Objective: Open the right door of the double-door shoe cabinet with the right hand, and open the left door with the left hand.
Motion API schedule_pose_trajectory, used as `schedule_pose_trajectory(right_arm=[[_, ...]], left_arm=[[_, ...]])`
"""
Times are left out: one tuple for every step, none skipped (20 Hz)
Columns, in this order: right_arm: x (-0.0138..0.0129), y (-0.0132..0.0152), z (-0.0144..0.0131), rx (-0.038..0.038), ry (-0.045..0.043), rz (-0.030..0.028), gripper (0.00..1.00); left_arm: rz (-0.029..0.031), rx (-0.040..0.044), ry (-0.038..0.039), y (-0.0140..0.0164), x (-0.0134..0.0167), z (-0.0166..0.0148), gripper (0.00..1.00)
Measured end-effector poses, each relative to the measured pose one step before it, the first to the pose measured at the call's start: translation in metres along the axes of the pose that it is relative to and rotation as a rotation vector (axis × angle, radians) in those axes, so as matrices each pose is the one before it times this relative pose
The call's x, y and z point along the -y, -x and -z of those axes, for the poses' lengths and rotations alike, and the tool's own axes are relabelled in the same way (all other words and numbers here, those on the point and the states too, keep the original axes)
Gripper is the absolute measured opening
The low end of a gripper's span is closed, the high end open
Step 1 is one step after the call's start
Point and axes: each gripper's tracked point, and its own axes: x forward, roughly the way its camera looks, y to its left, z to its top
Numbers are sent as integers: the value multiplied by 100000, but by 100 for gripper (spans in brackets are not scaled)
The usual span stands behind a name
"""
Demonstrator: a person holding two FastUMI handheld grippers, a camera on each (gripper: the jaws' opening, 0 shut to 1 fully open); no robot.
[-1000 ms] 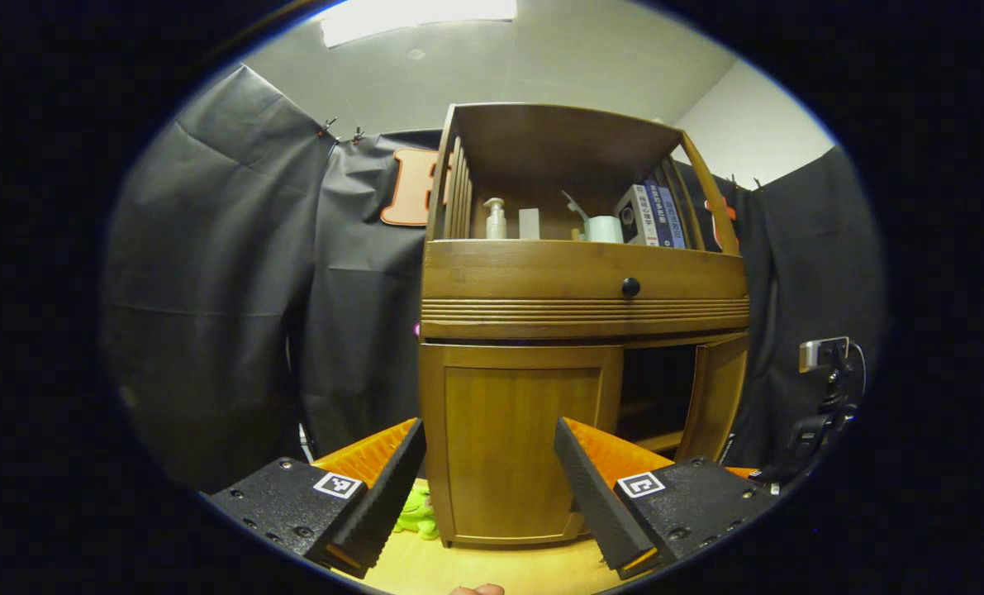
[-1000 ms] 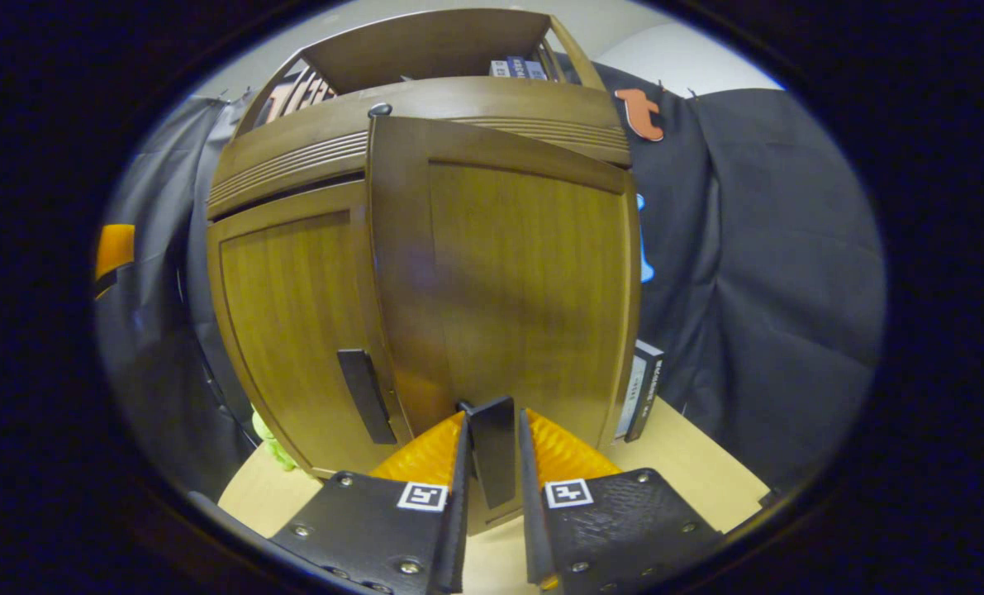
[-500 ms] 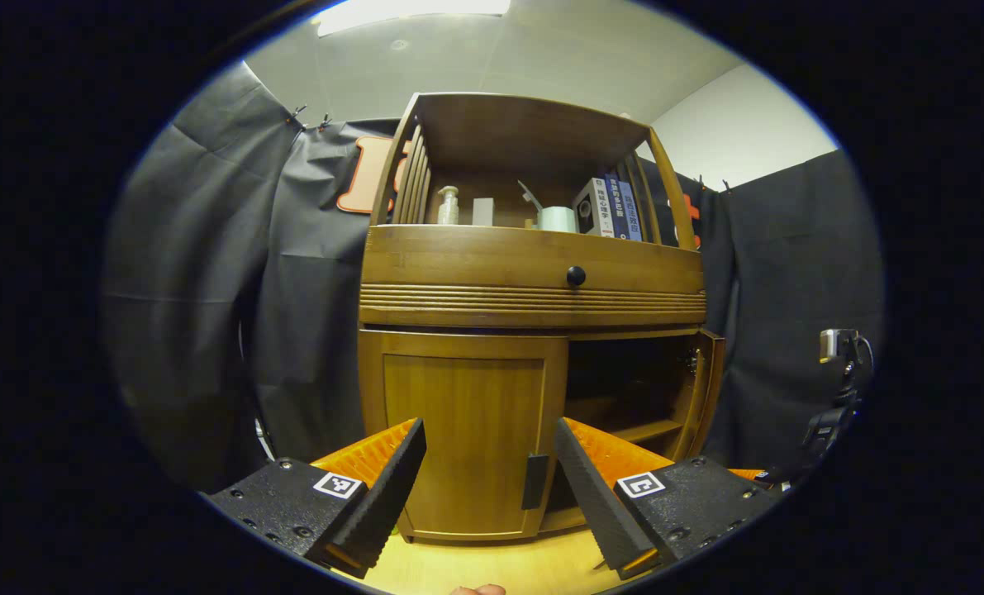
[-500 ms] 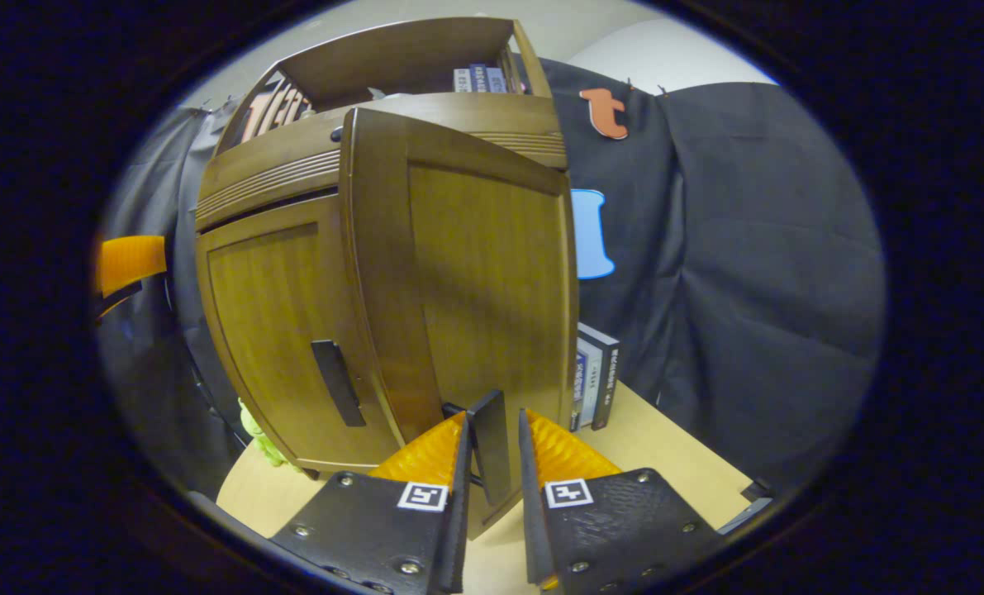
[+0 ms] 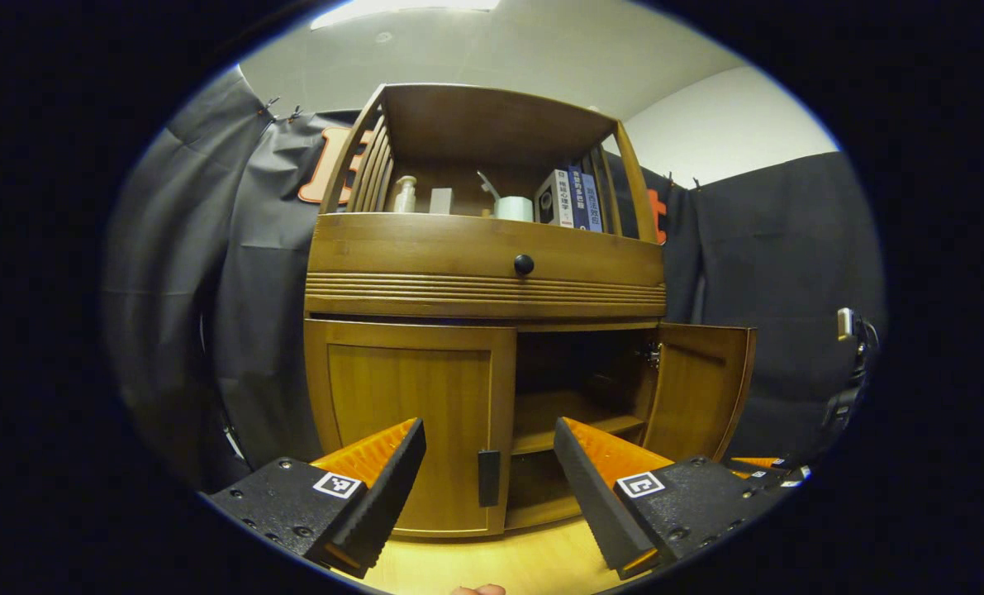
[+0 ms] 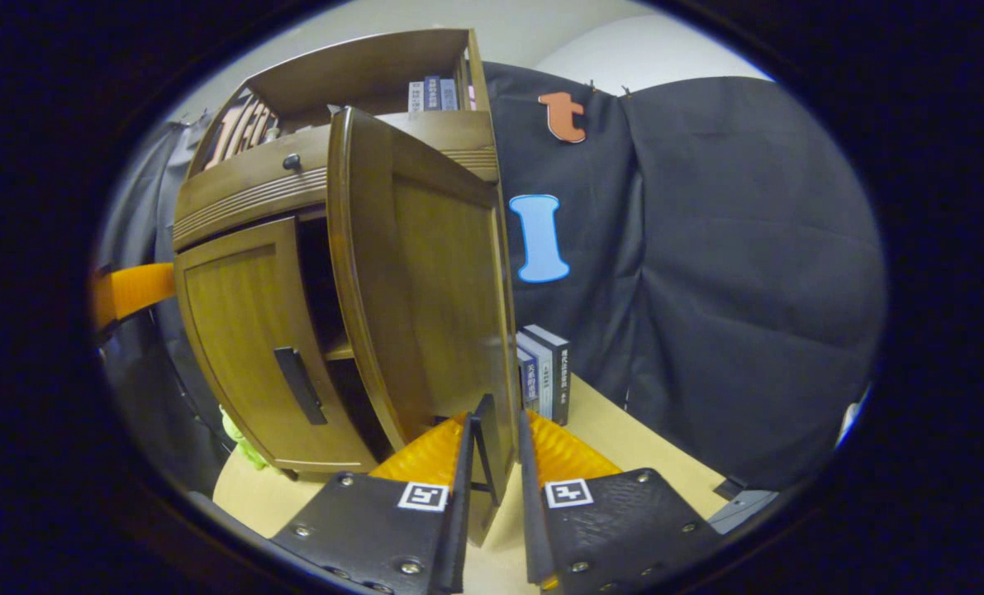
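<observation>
Right gripper [image 6: 492, 463] clamped on right door handle [image 6: 486, 446], door swung wide. Left gripper [image 5: 489, 463] agape, left door handle [image 5: 488, 478] upright, dead ahead between fingers.

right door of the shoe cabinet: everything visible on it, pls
The right door is brown wood with a framed, recessed panel, hinged at the cabinet's right edge. It stands swung well open, upright, uncovering the dark interior and a shelf. In the left gripper view it sticks out from the cabinet's right side, with a metal hinge at its top inner corner. Its flat black handle sits low near the free edge, between the fingers of the right gripper, which look closed on it. Nothing else touches it.
</observation>
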Motion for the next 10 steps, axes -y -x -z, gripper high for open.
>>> schedule_pose_trajectory(right_arm=[[624, 63, -92, 453, 1339, 1899, 28], [847, 103, -105, 591, 1176, 2211, 28], [529, 154, -26, 242, 351, 1083, 28], [538, 190, -5, 84, -501, 740, 29], [777, 109, -122, 79, -589, 1803, 28], [972, -357, 171, -80, -195, 2194, 27], [896, 63, -137, 234, -375, 1773, 20], [764, 135, -104, -77, -607, 900, 18], [726, -121, -17, -359, -712, 1034, 18], [905, -58, -139, 275, -319, 1393, 18]], left_arm=[[537, -308, -189, -132, 240, 179, 94], [445, -428, -1, -141, 155, 171, 94], [545, -371, 204, -120, 198, 232, 94], [539, -540, 337, -137, 234, 205, 94], [577, -619, 315, -144, 187, 334, 94], [448, -679, 217, -177, 166, 229, 94], [287, -481, 203, -190, 114, 241, 94], [347, -326, 188, -257, 98, 238, 94], [331, -508, 12, -325, 129, 349, 94], [243, -794, -165, -424, 98, 358, 97]])
